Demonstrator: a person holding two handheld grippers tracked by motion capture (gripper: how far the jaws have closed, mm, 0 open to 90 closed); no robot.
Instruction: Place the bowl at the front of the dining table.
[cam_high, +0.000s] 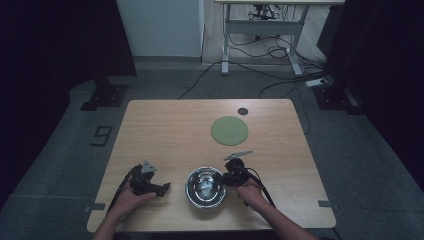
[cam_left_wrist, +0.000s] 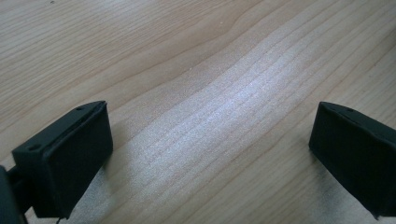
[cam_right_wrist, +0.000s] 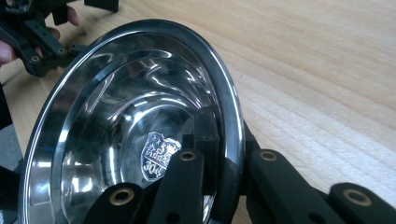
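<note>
Clearly the right gripper (cam_right_wrist: 219, 154) clamps the rim of the shiny round steel bowl (cam_high: 205, 186) at the wooden table's (cam_high: 165, 130) near edge, one jaw inside and one outside, probably for lifting. Beside it, the left gripper (cam_left_wrist: 210, 144) rests with jaws apart, empty.

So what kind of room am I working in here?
Probably a lab or recording workspace: a bare wooden table on grey carpet, dark curtains to the sides, and cables trailing under a desk behind.
</note>
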